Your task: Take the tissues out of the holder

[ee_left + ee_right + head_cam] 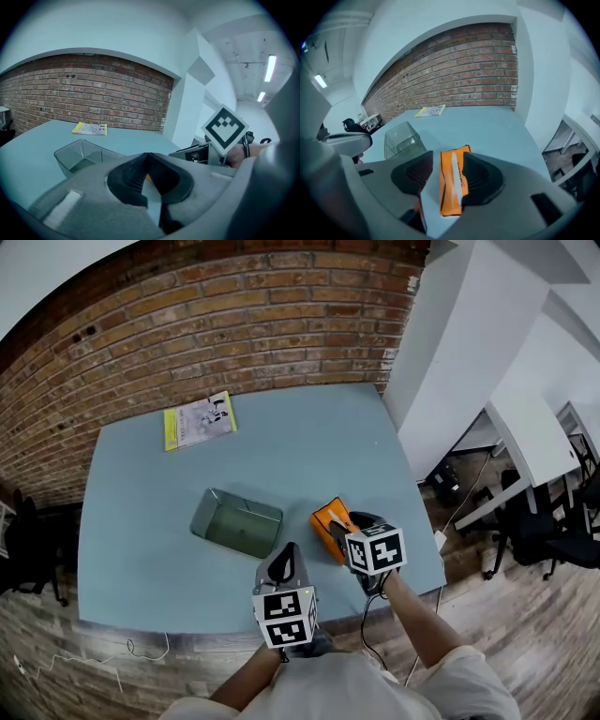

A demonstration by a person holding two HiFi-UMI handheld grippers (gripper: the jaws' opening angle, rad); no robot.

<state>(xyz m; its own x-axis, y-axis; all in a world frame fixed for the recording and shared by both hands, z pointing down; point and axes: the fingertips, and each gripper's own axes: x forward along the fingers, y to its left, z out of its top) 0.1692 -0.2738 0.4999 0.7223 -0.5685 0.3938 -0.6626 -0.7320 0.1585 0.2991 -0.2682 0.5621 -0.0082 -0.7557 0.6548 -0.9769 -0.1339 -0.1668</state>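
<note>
Find the orange tissue pack (451, 180) flat on the desk (309, 442), between the jaws of the right tongs (446, 158) and below them, close by the right-hand pad, with a strip of bare desk on the other side. Read those tongs as spread wide and not pressing on the pack, gripping nothing. Look past the left jaw of the right tongs for the clear holder (400, 138), apart from the pack and seemingly with nothing inside. Note the left tongs (149, 159), closed at the tips on nothing, beside the right tongs, with the holder ahead and to their left. Beyond the holder, far ahead of both tongs, spot a yellow booklet (199, 420) near the brick wall.

Judge the step as the let-go, with the 1 pack already out of the holder and set down, and the task as good as done. Next, probably draw the right tongs up and back, keeping the 2 jaws wide so as not to drag the pack. Then check the holder for any tissues left.
</note>
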